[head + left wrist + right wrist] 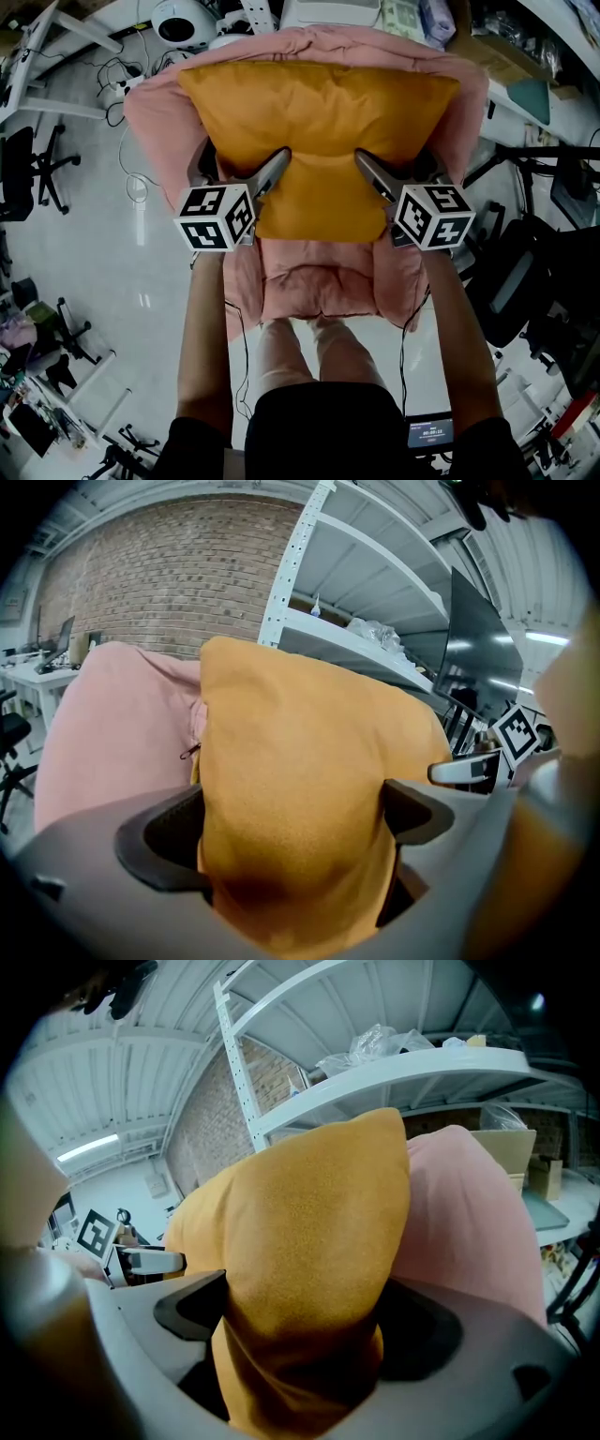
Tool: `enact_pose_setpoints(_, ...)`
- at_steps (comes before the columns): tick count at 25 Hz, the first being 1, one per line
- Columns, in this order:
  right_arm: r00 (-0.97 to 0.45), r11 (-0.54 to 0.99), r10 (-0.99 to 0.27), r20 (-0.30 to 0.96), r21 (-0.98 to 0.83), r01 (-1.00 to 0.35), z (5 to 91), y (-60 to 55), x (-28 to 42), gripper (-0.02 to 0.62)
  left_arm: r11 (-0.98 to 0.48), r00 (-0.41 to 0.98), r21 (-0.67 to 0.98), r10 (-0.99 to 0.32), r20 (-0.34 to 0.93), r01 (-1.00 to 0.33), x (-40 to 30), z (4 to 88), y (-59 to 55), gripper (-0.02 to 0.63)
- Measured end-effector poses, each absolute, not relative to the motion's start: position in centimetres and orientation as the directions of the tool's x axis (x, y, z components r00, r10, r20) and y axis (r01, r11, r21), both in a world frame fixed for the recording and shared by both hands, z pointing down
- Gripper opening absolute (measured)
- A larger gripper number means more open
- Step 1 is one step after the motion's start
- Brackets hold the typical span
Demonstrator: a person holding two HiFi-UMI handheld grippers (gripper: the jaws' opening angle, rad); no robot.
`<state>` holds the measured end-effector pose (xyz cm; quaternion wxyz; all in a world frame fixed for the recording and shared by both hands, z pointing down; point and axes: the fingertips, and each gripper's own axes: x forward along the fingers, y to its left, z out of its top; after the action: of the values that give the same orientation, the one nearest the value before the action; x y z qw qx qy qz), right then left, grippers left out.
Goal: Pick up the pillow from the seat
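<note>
Pale, glossy workshop floor surrounds the spot where an orange fabric pillow stands against the backrest of a pink padded armchair. The pillow spans most of the chair's width, and its near edge hangs over the seat. Whether that edge touches the cushion cannot be told. The left gripper is clamped on the near-left part of the pillow. In the left gripper view the orange cloth bulges up between the two dark jaw pads and fills the gap of the left gripper. The right gripper bites the near-right part in the same way. In the right gripper view the pillow is pinched into a thick fold that packs the right gripper from pad to pad. The two sets of jaws angle inward toward each other, near but apart, with a flap of orange hanging between them. The person's bare forearms reach in from the near side. Pink upholstery rises behind the pillow in both gripper views. Beyond it stand a brick wall and white metal shelving. On the floor, black office chairs stand at the left and at the right. Loose cables trail at the far left, and a small lit screen sits near the person's right side.
</note>
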<state>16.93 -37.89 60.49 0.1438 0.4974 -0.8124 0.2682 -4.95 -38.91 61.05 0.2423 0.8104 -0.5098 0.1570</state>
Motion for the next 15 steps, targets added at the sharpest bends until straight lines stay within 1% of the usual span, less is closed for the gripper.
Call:
enact_pose_setpoints(4, -0.467, 0.367, -0.719, 0.514, -0.29, -0.884, 60.4, -37.7, 16.6, 0.5, -0.373, 0.442, 0.237, -0.756, 0.483, -0.897, -4.8, 60.9, -38.8, 0.588)
enact_pose_setpoints(6, -0.469, 0.372, -0.712, 0.523, -0.285, -0.883, 60.3, -37.5, 16.4, 0.455, -0.371, 0.438, 0.233, -0.756, 0.487, -0.899, -4.6, 60.9, -38.7, 0.578)
enact_pose_setpoints(8, -0.466, 0.373, -0.707, 0.533, -0.279, -0.885, 60.3, -37.3, 16.2, 0.409, -0.369, 0.431, 0.224, -0.754, 0.495, -0.902, -4.3, 60.8, -38.5, 0.543)
enact_pose_setpoints(10, -0.464, 0.372, -0.702, 0.541, -0.277, -0.886, 60.3, -37.1, 16.0, 0.379, -0.367, 0.424, 0.214, -0.754, 0.501, -0.905, -3.9, 60.7, -38.3, 0.504)
enact_pose_setpoints(15, -0.464, 0.376, -0.692, 0.552, -0.273, -0.886, 60.3, -36.7, 15.7, 0.331, -0.364, 0.415, 0.202, -0.749, 0.517, -0.909, -3.3, 60.7, -37.6, 0.429)
